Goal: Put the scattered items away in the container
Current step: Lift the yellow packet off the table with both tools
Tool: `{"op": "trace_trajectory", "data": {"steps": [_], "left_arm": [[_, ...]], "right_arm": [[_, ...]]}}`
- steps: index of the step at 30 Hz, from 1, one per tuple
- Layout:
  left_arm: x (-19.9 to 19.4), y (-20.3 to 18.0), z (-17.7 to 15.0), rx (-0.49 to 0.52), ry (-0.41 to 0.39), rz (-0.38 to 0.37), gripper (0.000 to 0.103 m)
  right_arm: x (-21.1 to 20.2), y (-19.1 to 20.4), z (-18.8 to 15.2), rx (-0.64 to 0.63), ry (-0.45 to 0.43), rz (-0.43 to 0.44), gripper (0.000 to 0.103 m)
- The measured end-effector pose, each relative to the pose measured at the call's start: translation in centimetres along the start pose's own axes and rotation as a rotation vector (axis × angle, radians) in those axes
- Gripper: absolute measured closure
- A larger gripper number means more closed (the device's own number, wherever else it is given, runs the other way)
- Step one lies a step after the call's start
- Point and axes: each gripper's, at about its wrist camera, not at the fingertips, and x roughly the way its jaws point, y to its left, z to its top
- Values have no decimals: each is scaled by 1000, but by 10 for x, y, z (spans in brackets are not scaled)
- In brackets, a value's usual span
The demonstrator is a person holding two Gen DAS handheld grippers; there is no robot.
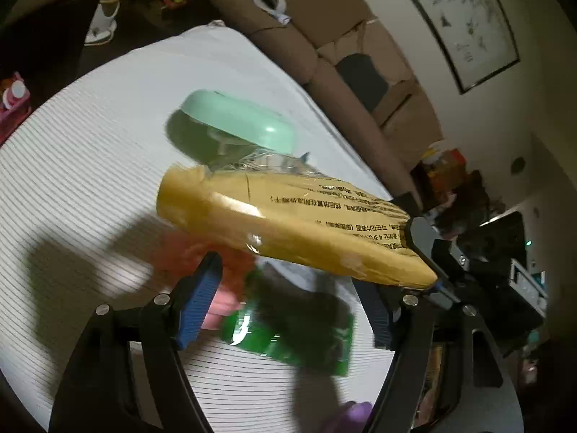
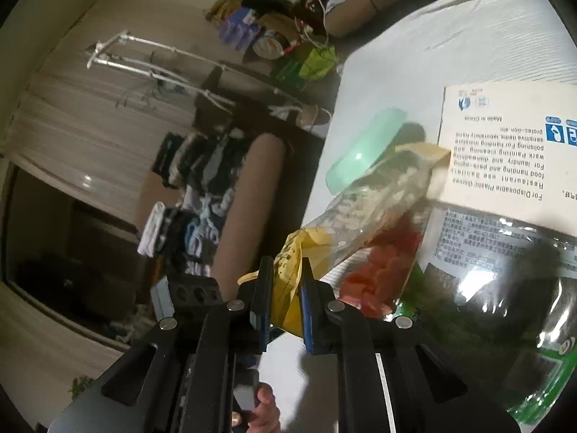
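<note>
My right gripper [image 2: 283, 303] is shut on the end of a yellow snack packet [image 2: 288, 270] and holds it in the air. The packet also shows in the left wrist view [image 1: 288, 223], above the table and in front of a mint green container [image 1: 238, 122]. The container shows in the right wrist view [image 2: 364, 151] beyond the packet's clear end. My left gripper [image 1: 288, 306] is open and empty, below the packet. A green seaweed packet [image 1: 306, 324] and a red snack bag [image 1: 202, 252] lie on the table under it.
A white box of disposable gloves [image 2: 505, 151] lies on the white ribbed tablecloth [image 1: 72, 166]. The seaweed packet [image 2: 505, 288] and red snack bag [image 2: 382, 270] sit beside it. A brown sofa [image 1: 324, 54] stands past the table's far edge. Something purple [image 1: 353, 415] shows at the bottom.
</note>
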Motion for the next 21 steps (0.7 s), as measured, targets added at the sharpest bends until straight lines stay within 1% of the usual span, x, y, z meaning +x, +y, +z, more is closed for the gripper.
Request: {"op": "trace_trajectory", "data": {"steps": [4, 8, 9, 11, 12, 13, 15, 17, 19, 21], "left_arm": [[-10, -14, 4, 26, -17, -18, 33], [-31, -12, 7, -7, -53, -34, 31], [-37, -10, 8, -19, -69, -56, 30], [-46, -2, 10, -60, -109, -92, 24], [-49, 5, 13, -87, -135, -85, 19], [-47, 11, 16, -107, -146, -69, 17], [-33, 22, 20, -143, -111, -55, 17], [-11, 27, 17, -166, -44, -44, 19], [4, 22, 13, -144, -2, 13, 19], [7, 17, 10, -112, -2, 83, 19]], "right_arm": [[-13, 0, 5, 27, -43, 38, 90], [-21, -1, 10, 42, -76, 54, 90], [-21, -4, 11, 46, -79, 51, 90], [-22, -11, 9, 57, -80, 42, 91], [-21, -14, 6, 60, -76, 34, 90], [-20, -17, 1, 59, -70, 27, 91], [-19, -21, -7, 56, -60, 32, 91], [-18, -22, -14, 56, -52, 34, 91], [-17, -23, -16, 48, -39, 11, 91], [-21, -24, -16, 28, -36, -58, 91]]}}
